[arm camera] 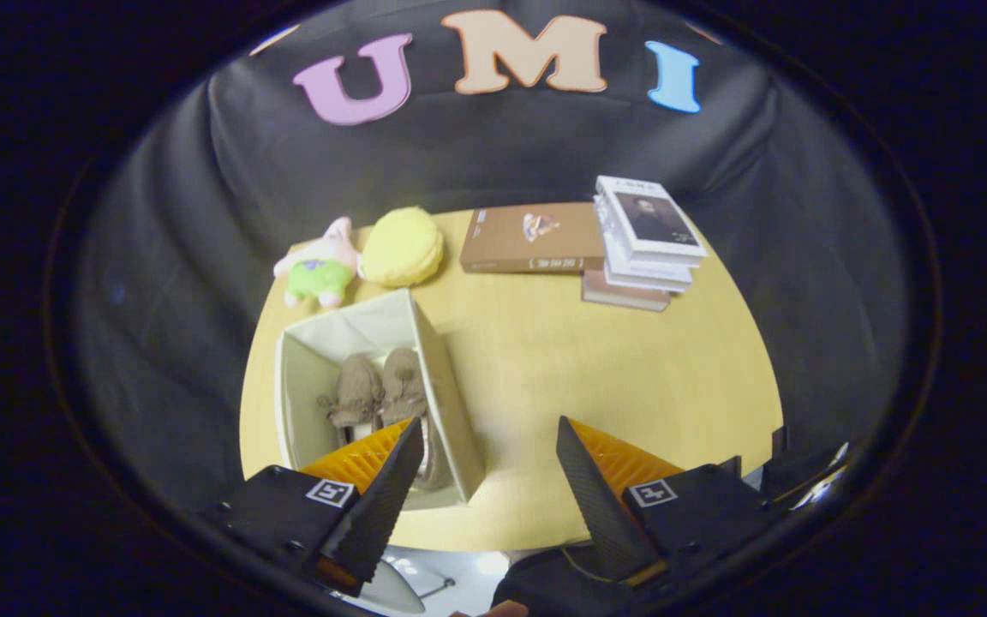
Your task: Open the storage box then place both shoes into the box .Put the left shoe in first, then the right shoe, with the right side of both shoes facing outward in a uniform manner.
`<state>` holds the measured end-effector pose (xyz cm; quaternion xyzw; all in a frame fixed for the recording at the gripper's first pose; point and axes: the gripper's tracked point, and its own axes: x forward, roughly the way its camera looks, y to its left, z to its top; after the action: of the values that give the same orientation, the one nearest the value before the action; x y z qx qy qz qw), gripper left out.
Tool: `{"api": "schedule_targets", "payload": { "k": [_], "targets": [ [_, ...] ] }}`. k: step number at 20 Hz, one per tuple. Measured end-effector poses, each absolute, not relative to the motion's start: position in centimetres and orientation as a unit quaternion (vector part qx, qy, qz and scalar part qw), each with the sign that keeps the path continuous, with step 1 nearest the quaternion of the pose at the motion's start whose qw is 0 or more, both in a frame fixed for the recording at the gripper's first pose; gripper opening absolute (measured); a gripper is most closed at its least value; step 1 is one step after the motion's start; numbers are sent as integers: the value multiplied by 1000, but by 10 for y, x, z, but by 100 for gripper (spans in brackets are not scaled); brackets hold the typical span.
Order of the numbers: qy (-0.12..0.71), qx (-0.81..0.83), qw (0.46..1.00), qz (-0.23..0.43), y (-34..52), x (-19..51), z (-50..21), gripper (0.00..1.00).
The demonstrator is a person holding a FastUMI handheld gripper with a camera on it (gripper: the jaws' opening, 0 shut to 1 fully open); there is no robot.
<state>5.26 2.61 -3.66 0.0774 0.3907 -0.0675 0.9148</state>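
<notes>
In the gripper view, the gripper point(489, 446) is hovering with jaws spread wide, holding nothing. Both shoes point(380, 396) are lying side by side inside the open storage box point(451, 386), beside the left finger. Beyond are sitting a plush star point(320, 264), a yellow cushion point(402, 247), a brown book point(533, 237) and stacked books point(643, 244) on the table point(596, 368).

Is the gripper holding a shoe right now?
No. The gripper is open with nothing between its fingers, and both shoes sit inside the storage box.
</notes>
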Motion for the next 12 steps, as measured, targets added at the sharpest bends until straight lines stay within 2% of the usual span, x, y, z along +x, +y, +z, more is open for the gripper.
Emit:
{"api": "schedule_targets", "payload": {
  "k": [6,12],
  "targets": [
    [233,86,965,-85,-34,75,7,99],
    [67,74,991,-85,-83,84,46,98]
  ]
}}
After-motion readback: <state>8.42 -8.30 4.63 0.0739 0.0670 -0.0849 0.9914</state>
